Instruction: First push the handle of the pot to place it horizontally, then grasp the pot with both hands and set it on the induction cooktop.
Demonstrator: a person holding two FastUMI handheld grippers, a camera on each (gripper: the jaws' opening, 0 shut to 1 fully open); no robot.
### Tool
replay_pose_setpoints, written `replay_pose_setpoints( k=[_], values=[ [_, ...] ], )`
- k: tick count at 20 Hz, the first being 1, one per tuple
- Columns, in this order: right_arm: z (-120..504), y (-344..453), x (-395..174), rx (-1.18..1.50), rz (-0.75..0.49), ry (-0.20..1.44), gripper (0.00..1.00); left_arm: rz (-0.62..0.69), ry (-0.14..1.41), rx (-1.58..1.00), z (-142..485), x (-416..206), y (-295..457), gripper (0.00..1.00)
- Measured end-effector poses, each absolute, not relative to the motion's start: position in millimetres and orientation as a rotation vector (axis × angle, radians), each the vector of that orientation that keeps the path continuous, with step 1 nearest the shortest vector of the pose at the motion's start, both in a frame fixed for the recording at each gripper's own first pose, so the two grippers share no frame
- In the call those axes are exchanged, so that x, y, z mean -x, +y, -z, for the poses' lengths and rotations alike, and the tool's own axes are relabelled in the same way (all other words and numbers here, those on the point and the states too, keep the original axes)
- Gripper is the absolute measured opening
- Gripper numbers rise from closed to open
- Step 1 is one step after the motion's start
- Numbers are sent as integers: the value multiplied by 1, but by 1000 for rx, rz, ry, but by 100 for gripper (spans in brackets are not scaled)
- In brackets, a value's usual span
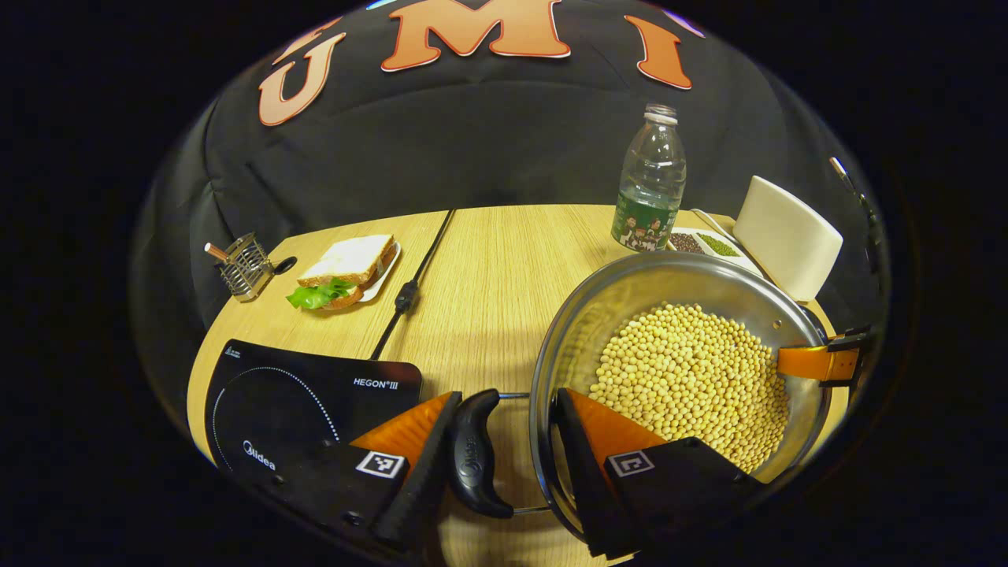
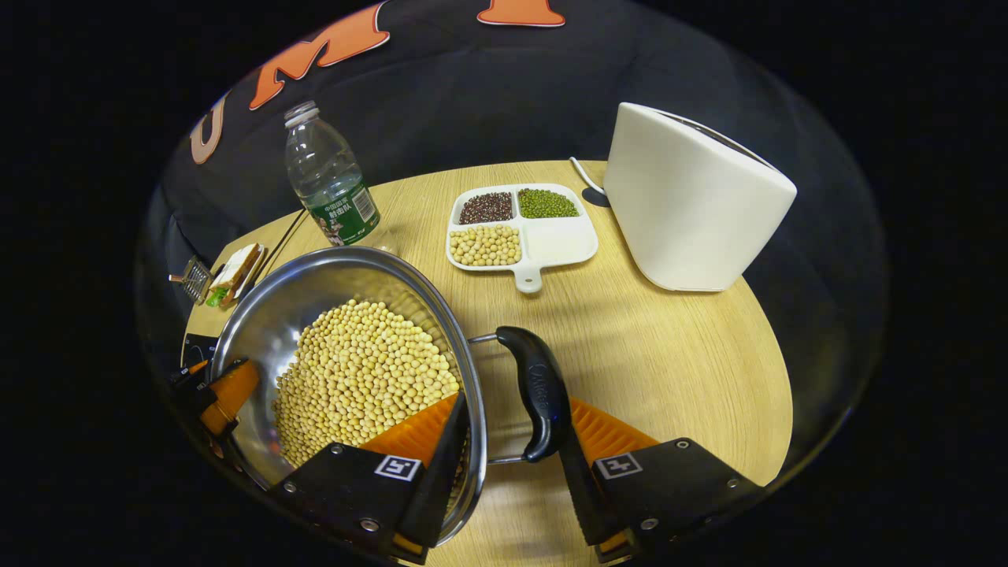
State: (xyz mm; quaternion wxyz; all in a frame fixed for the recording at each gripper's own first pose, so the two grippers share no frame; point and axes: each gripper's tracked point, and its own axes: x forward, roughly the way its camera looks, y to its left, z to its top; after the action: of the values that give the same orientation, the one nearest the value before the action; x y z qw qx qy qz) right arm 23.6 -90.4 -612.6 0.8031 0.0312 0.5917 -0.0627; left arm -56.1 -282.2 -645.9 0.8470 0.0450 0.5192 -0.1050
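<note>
A steel pot (image 1: 669, 272) filled with soybeans (image 1: 693, 378) stands right of the black induction cooktop (image 1: 307, 394) on the wooden table. My left gripper (image 1: 510, 398) is shut across the pot's black side handle (image 1: 476, 457) and rim, with one finger outside the handle and the other inside the wall. My right gripper (image 2: 516, 405) clamps the opposite handle (image 2: 539, 394) and rim of the pot (image 2: 331, 272) the same way. Each view shows the other gripper at the far rim: the right one (image 1: 827, 362) and the left one (image 2: 220, 398). Whether the pot touches the table I cannot tell.
A sandwich on a plate (image 1: 346, 272) and a wire holder (image 1: 244, 268) lie behind the cooktop, whose cable (image 1: 409, 291) runs to the back. A water bottle (image 1: 652, 181), a divided tray of beans (image 2: 520, 224) and a white appliance (image 2: 693, 197) stand behind the pot.
</note>
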Motion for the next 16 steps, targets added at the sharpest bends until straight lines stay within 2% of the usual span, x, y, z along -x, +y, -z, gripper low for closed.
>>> replay_pose_setpoints(
  k=[1, 2, 3, 6, 9, 12, 14, 16],
  values=[
    [613, -90, -23, -67, 135, 1265, 65, 227, 1090, -96, 649, 55, -282, 77],
    [611, -92, -22, -64, 136, 1261, 67, 237, 1072, -94, 648, 53, -282, 77],
    [610, -92, -21, -60, 136, 1258, 63, 243, 1073, -98, 649, 52, -282, 77],
    [610, -90, -21, -77, 144, 1259, 60, 274, 1056, -108, 647, 49, -283, 72],
    [610, -89, -19, -98, 144, 1269, 54, 287, 1048, -104, 649, 46, -286, 72],
    [608, -89, -19, -161, 147, 1281, 53, 303, 1075, -102, 651, 47, -286, 67],
    [608, -90, -19, -166, 144, 1282, 53, 315, 1122, -159, 657, 53, -285, 77],
    [607, -90, -19, -162, 140, 1278, 54, 297, 1103, -168, 659, 46, -289, 87]
  ],
)
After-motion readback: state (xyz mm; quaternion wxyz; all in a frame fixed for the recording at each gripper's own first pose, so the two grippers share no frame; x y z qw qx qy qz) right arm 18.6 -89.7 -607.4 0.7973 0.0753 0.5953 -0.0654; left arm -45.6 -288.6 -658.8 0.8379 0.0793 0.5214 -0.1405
